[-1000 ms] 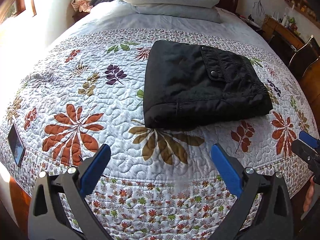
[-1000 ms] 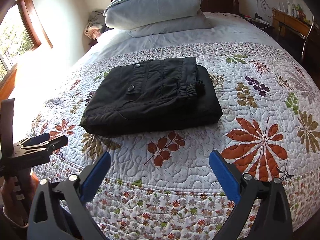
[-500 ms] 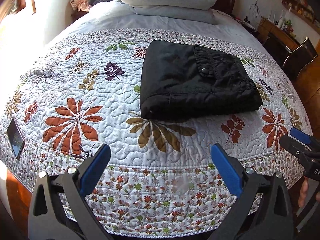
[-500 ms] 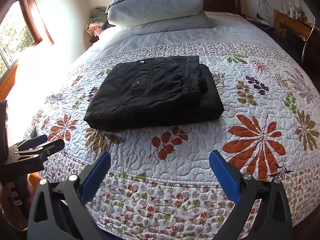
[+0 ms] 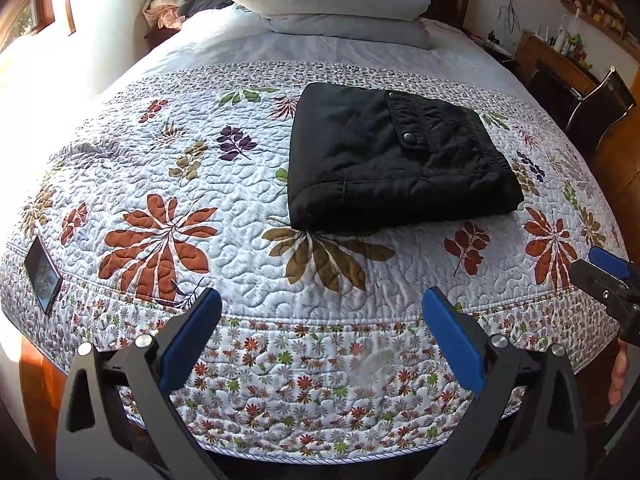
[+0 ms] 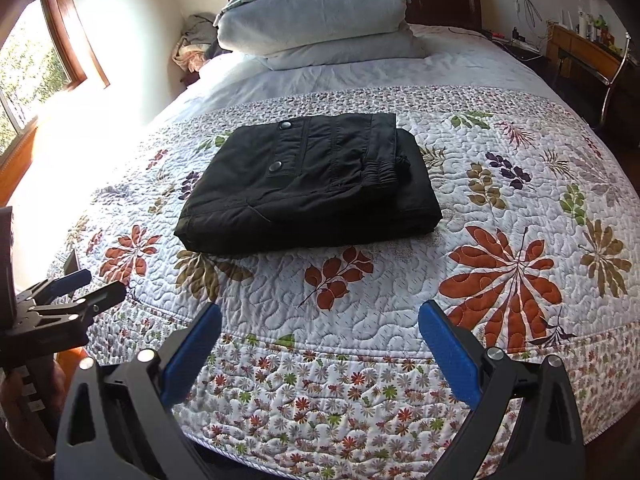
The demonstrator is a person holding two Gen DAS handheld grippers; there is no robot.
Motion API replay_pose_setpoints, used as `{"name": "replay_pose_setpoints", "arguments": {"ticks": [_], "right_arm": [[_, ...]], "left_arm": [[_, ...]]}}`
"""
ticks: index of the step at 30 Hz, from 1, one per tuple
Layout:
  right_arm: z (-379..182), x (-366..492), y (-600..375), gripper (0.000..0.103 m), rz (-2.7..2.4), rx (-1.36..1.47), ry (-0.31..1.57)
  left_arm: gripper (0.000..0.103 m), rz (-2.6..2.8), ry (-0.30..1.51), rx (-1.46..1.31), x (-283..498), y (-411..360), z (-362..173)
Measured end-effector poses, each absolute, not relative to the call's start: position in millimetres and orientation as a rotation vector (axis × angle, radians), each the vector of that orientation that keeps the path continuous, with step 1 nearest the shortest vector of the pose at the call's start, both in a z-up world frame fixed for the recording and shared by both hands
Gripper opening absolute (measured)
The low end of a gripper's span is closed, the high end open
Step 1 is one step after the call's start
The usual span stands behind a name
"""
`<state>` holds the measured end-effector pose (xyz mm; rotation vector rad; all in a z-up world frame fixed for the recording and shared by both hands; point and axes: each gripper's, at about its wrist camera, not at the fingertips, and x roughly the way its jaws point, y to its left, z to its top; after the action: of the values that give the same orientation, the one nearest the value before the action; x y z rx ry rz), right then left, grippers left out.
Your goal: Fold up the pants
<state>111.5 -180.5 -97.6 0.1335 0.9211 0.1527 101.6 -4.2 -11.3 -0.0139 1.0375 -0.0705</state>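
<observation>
The black pants (image 5: 394,160) lie folded into a thick rectangle on the floral quilt (image 5: 160,184), a snap-button pocket flap on top. In the right wrist view the pants (image 6: 308,184) sit mid-bed with the elastic waistband at their right. My left gripper (image 5: 322,312) is open with nothing between its blue pads, hanging over the bed's foot edge, well short of the pants. My right gripper (image 6: 320,326) is likewise open and apart from the pants. Each gripper shows at the edge of the other's view: the right gripper (image 5: 612,280), the left gripper (image 6: 76,292).
Two stacked pillows (image 6: 320,20) lie at the headboard. A dark phone (image 5: 42,274) rests on the quilt's left front corner. A heap of clothes (image 5: 168,4) sits at the far left, a wooden desk and a chair (image 5: 600,100) at the right.
Both grippers have drawn back from the bed, so the pants look farther away and more of the quilt's front border shows. Both stay open; the pants have not moved.
</observation>
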Motion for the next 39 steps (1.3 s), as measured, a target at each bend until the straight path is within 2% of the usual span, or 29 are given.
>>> {"name": "replay_pose_setpoints", "arguments": {"ticks": [39], "right_arm": [[-101, 109, -171, 0.099, 0.161, 0.082, 0.93]], "left_arm": [[0.1, -0.12, 0.987, 0.01, 99, -11, 1]]}}
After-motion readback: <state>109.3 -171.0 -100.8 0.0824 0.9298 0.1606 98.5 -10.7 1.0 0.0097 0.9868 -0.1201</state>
